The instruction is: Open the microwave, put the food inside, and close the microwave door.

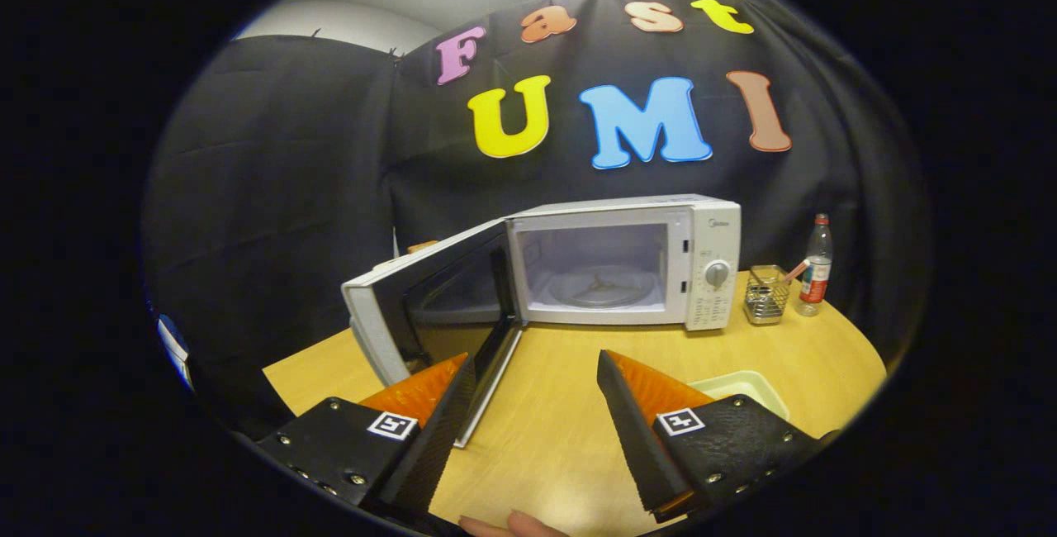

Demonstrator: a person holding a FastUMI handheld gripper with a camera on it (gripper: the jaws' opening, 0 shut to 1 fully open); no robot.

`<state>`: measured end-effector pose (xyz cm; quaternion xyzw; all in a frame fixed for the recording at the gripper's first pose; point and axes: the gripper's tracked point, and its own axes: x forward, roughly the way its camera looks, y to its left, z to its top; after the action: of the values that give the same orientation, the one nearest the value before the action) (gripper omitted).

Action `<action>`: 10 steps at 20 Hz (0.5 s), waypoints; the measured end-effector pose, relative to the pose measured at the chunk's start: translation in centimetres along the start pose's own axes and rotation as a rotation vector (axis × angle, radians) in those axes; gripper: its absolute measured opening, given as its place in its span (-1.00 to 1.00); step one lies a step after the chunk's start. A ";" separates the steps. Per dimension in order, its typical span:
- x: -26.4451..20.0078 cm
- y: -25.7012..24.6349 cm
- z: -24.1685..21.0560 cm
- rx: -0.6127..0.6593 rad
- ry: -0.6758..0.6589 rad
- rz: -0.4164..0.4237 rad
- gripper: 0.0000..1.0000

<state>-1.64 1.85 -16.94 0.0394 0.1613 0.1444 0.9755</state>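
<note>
A white microwave [698,244] stands at the back of the wooden table [545,405], beyond my fingers. Its door [429,306] is swung wide open to the left, and its lower edge reaches down beside my left finger. Inside, the cavity holds a glass turntable [601,286] with nothing on it. My gripper [537,368] is open, with bare table between the fingers. A pale green dish [743,384] lies on the table behind my right finger, partly hidden by it; I cannot tell what is in it.
Right of the microwave stand a wire mesh holder [766,296] and a plastic bottle with a red label [816,268]. The table's rounded edge curves close past them. A person's fingertips [512,525] show at the near edge below my fingers.
</note>
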 end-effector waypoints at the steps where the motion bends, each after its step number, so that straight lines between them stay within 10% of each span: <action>1: 0.0 -2.6 -0.5 -0.037 0.016 -0.061 0.81; 5: 0.7 -10.4 -3.3 -0.175 0.094 -0.229 0.96; 10: 3.0 -14.3 -8.4 -0.113 0.260 -0.192 0.92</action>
<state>2.19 -10.67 -27.52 -0.0502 0.2806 0.0632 0.9564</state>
